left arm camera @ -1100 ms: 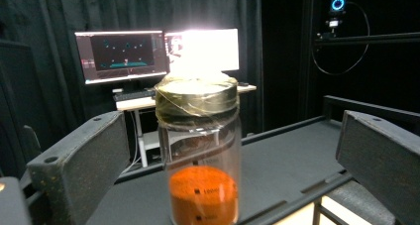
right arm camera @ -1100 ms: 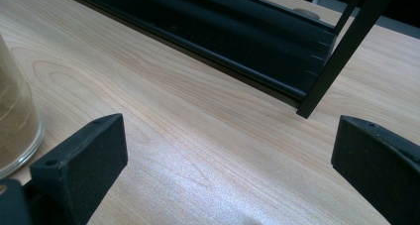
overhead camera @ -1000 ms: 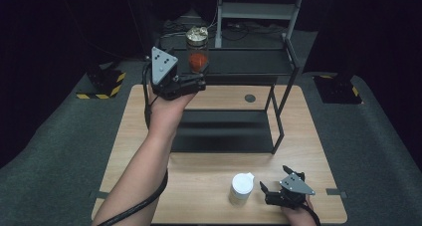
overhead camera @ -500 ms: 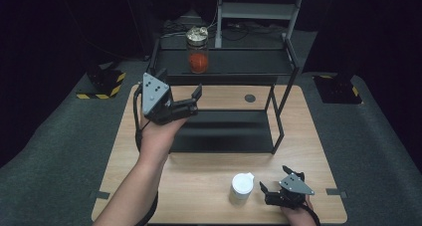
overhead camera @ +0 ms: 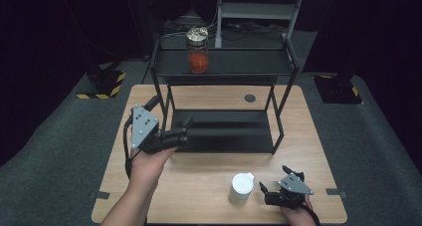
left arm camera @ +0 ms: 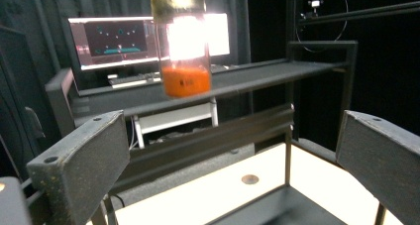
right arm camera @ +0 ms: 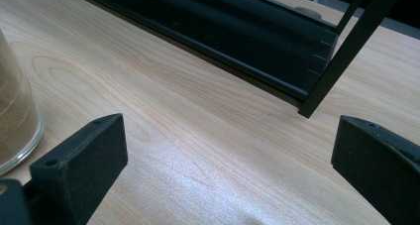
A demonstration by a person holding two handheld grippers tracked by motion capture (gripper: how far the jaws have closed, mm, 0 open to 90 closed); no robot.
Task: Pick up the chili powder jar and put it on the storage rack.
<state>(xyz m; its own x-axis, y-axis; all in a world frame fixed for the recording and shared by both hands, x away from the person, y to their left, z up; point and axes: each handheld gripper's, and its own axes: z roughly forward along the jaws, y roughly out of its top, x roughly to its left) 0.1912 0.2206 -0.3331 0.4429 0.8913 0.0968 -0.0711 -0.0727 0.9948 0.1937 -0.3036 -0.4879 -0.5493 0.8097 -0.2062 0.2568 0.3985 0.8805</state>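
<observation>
At frame edge, white-lidded jar [right arm camera: 15, 111] cut off beside empty right claw [right arm camera: 225, 160].

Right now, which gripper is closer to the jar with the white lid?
The right. The right gripper sits just beside the white-lidded jar on the table; the left gripper hangs farther off, by the black shelf.

Table [overhead camera: 209, 183]: light wood grain with one dark round spot. Shelf rack [overhead camera: 226, 61]: black metal. Jar on top shelf [overhead camera: 197, 51]: clear glass, orange contents, gold-toned lid. Jar on table [overhead camera: 241, 188]: white lid, tan contents. Left gripper [overhead camera: 180, 134] and right gripper [overhead camera: 263, 191]: black, grey plates. Floor [overhead camera: 59, 136]: grey carpet; stand base [overhead camera: 102, 84] striped yellow and black.
</observation>
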